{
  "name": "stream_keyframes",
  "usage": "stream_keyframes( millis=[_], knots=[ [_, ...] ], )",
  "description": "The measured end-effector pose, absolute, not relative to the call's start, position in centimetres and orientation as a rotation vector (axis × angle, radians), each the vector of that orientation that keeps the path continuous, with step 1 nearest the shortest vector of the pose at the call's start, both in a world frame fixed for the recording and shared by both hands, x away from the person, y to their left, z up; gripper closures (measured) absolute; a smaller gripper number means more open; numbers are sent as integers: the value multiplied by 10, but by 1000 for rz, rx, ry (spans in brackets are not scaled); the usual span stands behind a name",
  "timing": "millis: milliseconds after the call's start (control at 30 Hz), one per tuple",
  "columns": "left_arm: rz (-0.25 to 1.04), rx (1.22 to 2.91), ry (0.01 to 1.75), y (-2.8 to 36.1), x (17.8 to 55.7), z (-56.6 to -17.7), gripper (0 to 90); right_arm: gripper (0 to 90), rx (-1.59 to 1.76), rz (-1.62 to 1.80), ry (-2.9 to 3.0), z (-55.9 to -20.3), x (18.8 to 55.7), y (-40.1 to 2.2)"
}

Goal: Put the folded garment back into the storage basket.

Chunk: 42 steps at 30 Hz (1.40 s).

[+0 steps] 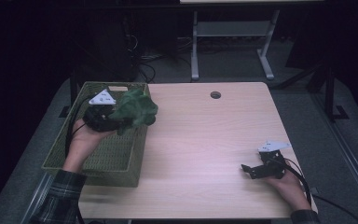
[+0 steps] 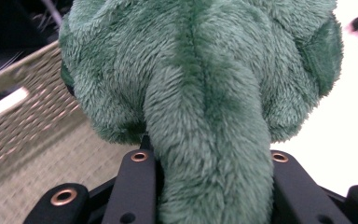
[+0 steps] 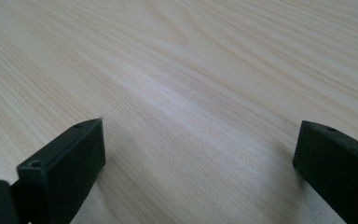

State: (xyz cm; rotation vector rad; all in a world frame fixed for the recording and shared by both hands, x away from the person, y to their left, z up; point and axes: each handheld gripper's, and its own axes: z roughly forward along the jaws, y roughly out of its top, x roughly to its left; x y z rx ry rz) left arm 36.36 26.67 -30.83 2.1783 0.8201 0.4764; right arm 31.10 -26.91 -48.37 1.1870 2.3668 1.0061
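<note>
A green plush toy (image 1: 134, 110) hangs in the air over the right rim of a woven green basket (image 1: 65, 156) at the table's left. My left gripper (image 1: 116, 122) is shut on it: in the left gripper view both black jaws press on a thick furry limb of the plush toy (image 2: 205, 93), with the basket's wall (image 2: 23, 116) behind it. My right gripper (image 1: 248, 170) rests low over the table near the front right corner, open. In the right gripper view its fingers (image 3: 65, 163) stand wide apart over bare wood with nothing between them.
The light wooden table (image 1: 205, 140) has a round cable hole (image 1: 215, 94) near its far edge. The basket takes up the left side and overhangs the table's left edge. Behind the table stand a desk frame (image 1: 233, 42) and cables on a dark floor.
</note>
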Motion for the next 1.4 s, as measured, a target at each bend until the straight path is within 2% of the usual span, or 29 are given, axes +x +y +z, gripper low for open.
stream_keyframes(
  millis=[233, 567, 933, 1233, 1400],
  knots=[
    [514, 2145, 940, 300, 362, -323, 680, 19, 1191, 1005, 2366, -484, 311, -269],
    [493, 2153, 1058, 329, 365, -357, 680, 19, 1190, 1004, 2366, -484, 311, -269],
    [464, 2267, 1084, 331, 372, -382, 668, 19, 1192, 1005, 2365, -484, 311, -269],
    [376, 2337, 1119, 327, 379, -396, 641, 19, 1191, 1005, 2365, -484, 311, -269],
    [376, 2347, 1127, 327, 380, -398, 574, 19, 1190, 1004, 2366, -484, 311, -269]
  ],
)
